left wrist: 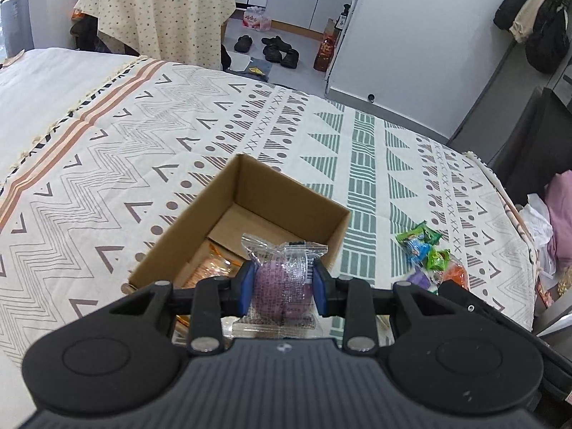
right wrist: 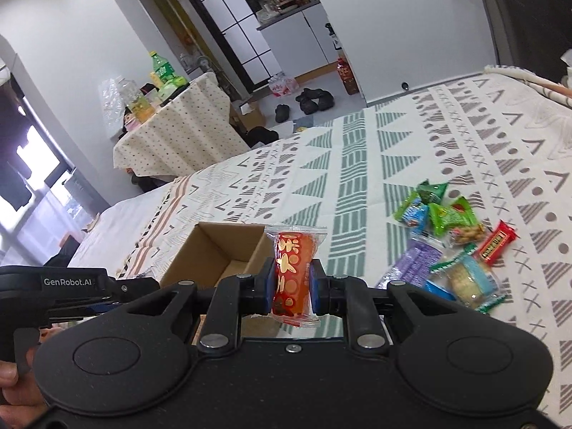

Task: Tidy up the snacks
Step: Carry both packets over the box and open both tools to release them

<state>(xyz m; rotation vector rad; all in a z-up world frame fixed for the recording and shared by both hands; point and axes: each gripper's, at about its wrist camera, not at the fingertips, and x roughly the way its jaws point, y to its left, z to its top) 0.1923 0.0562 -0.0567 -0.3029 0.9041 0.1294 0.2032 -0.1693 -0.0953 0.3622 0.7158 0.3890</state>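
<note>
The left tool (left wrist: 284, 286) hides much of the cardboard box (left wrist: 286, 193).

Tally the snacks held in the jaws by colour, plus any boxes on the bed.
purple snack, between the left jaws: 1
red snack, between the right jaws: 1
cardboard box: 1
Total: 3

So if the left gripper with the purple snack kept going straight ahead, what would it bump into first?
Probably the cardboard box. The left gripper, shut on the purple snack, points down into the box's open top, so it would likely meet the orange packet inside. Depth is hard to judge.
</note>
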